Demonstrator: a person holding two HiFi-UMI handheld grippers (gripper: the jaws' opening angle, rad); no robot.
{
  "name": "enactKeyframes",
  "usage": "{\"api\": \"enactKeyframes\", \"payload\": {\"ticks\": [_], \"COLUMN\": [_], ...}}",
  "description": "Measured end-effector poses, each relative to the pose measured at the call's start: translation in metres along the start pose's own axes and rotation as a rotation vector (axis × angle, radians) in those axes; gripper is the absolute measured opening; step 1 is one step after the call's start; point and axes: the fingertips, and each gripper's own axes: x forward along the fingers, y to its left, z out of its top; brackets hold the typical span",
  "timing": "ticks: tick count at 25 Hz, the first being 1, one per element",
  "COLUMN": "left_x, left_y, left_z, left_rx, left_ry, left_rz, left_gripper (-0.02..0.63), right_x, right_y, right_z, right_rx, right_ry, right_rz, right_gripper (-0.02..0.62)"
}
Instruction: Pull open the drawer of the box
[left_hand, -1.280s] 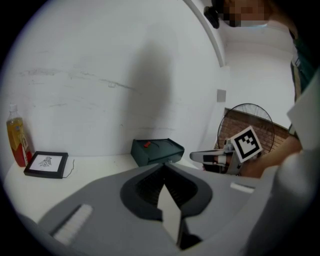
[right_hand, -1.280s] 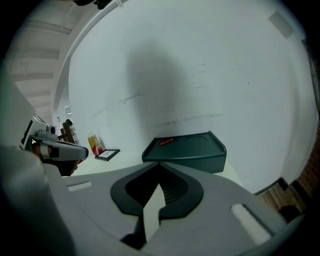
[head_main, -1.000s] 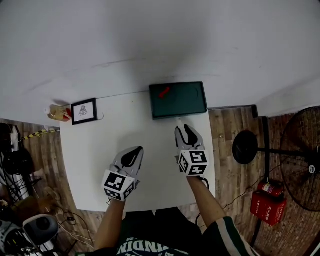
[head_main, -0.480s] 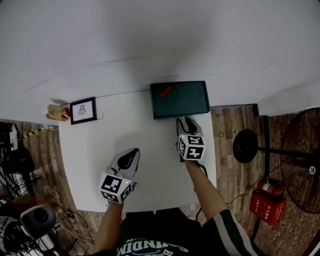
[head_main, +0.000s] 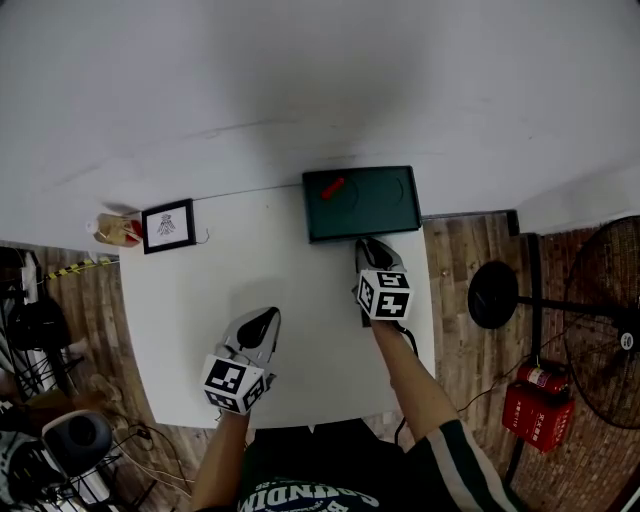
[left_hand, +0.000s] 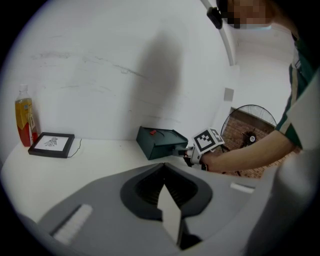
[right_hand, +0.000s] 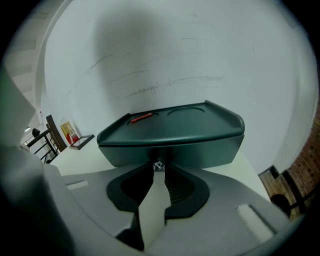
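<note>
The right gripper (right_hand: 159, 172) has its jaws pinched almost together on the small metal knob (right_hand: 159, 165) at the middle of the drawer (right_hand: 200, 152) front. The dark green box (right_hand: 170, 132) sits at the far right of the white table (head_main: 200, 290), against the wall. It looks like light, stiff plastic, so it may slide when tugged; the knob is the only purchase, small and probably slippery. The left gripper (left_hand: 165, 172), jaws together and empty, hovers over the near left.

Workroom or lab: white table (head_main: 200, 300) at a bare wall (head_main: 300, 80), floor fan (head_main: 600, 320), fire extinguisher (head_main: 541, 378), loose cables (head_main: 140, 450).
</note>
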Motion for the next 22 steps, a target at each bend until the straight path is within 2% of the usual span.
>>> {"api": "enactKeyframes", "payload": {"ticks": [8, 13, 22], "left_x": [-0.002, -0.003, -0.009], "left_y": [-0.001, -0.005, -0.012], "left_z": [-0.008, -0.015, -0.024], "left_rx": [-0.004, -0.001, -0.004], "left_ry": [0.019, 0.031, 0.04], "left_rz": [-0.001, -0.01, -0.016], "left_gripper": [0.052, 0.052, 0.052], "right_x": [-0.014, -0.029, -0.053], "right_y": [0.003, 0.006, 0.011], "right_z": [-0.013, -0.028, -0.051], "right_rx": [0.024, -0.015, 0.007], "right_ry": [0.013, 0.02, 0.012], "right_rz": [-0.003, -0.013, 0.001], "right_gripper": [0.071, 0.071, 0.071]}}
